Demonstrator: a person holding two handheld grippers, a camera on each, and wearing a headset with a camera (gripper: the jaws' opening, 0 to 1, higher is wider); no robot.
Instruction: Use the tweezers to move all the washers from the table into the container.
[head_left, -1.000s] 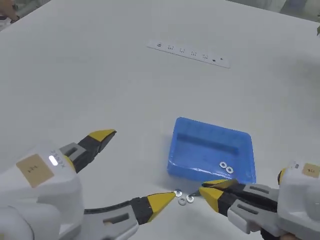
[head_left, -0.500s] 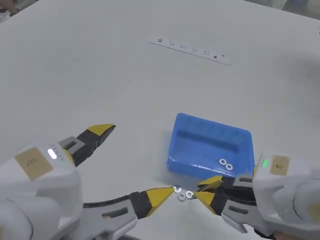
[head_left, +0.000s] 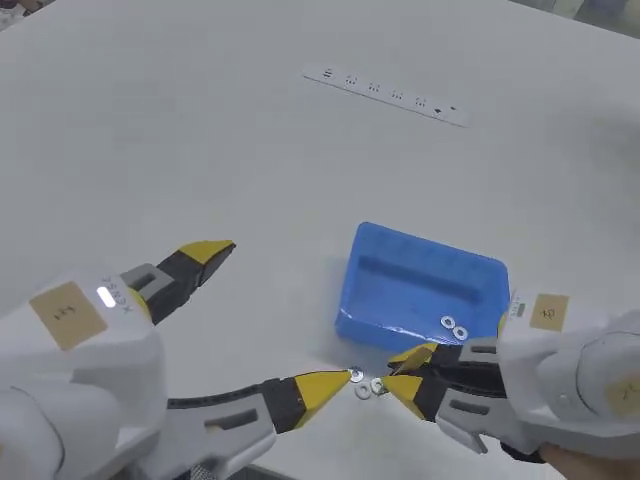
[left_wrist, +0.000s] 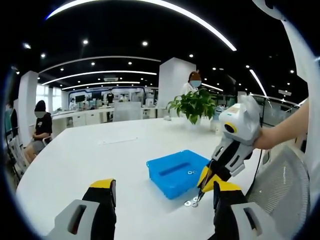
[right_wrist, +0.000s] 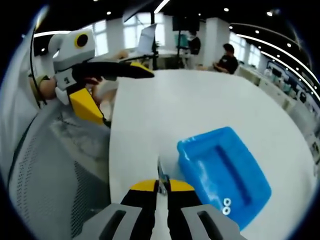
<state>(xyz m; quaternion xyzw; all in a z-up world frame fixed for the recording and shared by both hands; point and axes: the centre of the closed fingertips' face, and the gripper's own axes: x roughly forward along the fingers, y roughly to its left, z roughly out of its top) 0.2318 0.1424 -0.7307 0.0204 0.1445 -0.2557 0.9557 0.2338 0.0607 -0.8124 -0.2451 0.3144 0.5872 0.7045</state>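
- Washers (head_left: 366, 385) lay loose on the white worktop (head_left: 200, 150), three of them in a tight cluster just beside the near wall of the blue container (head_left: 420, 290).
- Two more washers (head_left: 453, 327) sat side by side inside the container, near its front right corner; the right gripper view showed the same pair (right_wrist: 226, 206) on the blue floor.
- The right hand-held gripper (head_left: 405, 372) was squeezed narrow on the tweezers (right_wrist: 160, 176), a thin metal strip standing up between its two yellow-tipped jaws.
- That hand-held gripper hung low over the worktop at the near edge of the container, with its jaw tips right next to the loose cluster; whether the tweezers touched a washer could not be told.
- The left hand-held gripper (head_left: 268, 320) stood wide and held nothing, one jaw tip close to the loose washers, the other well apart to the left.
- From the left gripper view, the right hand-held gripper (left_wrist: 206, 179) appeared at the right, angled down toward the loose washers (left_wrist: 190, 202) in front of the container (left_wrist: 172, 172).
- A white power strip (head_left: 385, 95) lay on the far side of the worktop, well apart from the container.
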